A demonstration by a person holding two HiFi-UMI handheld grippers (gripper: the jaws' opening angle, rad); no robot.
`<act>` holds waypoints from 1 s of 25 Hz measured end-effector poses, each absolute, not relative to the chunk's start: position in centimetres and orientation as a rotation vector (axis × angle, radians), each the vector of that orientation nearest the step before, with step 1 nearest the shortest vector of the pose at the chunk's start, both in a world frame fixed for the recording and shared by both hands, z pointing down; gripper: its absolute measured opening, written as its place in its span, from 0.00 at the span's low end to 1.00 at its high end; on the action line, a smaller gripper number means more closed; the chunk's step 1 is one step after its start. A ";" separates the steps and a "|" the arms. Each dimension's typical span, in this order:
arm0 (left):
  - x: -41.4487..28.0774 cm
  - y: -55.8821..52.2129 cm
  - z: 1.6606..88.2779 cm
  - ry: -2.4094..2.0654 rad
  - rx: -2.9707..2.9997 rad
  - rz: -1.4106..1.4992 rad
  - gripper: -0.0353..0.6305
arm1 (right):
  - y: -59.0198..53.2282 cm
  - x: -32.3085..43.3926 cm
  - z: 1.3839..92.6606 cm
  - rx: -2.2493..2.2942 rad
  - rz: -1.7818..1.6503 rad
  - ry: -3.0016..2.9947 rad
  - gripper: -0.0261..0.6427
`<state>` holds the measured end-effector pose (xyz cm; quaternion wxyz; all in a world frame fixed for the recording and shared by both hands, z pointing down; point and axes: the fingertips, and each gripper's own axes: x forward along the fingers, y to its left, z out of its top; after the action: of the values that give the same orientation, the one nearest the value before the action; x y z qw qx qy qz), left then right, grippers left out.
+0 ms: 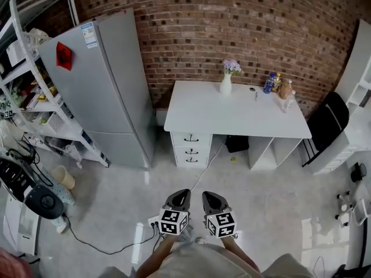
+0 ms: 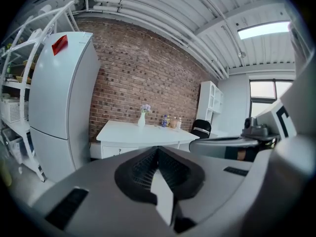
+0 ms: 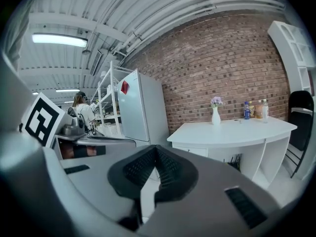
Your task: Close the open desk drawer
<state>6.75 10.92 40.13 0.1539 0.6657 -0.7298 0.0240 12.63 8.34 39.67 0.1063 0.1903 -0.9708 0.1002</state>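
A white desk (image 1: 237,113) stands against the brick wall, well ahead of me across the floor. Its stack of three drawers (image 1: 191,149) sits under the left end; from here I cannot tell which one stands out. My left gripper (image 1: 179,196) and right gripper (image 1: 212,197) are side by side low in the head view, both pointing toward the desk, far from it. The jaws of both are shut with nothing between them. The left gripper view shows its closed tips (image 2: 158,150) below the desk (image 2: 143,132); the right gripper view shows its tips (image 3: 156,150) left of the desk (image 3: 237,130).
A grey fridge (image 1: 107,86) stands left of the desk, with a white shelf rack (image 1: 29,91) further left. A vase (image 1: 226,83) and bottles (image 1: 277,84) sit on the desk. A black chair (image 1: 327,123) is at the right; a cable (image 1: 98,245) lies on the floor.
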 end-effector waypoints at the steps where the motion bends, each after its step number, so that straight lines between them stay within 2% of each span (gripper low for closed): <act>1: 7.0 11.3 40.1 -2.097 1.908 0.069 0.07 | 8.8 12.8 39.6 0.554 0.288 -2.861 0.06; 25: 10.2 12.3 39.8 -2.111 1.918 0.072 0.07 | 9.8 16.0 38.8 0.557 0.231 -2.895 0.06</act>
<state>10.18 12.25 39.84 0.1437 0.6652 -0.7323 0.0249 15.98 9.77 38.76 0.0921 0.1876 -0.9748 0.0778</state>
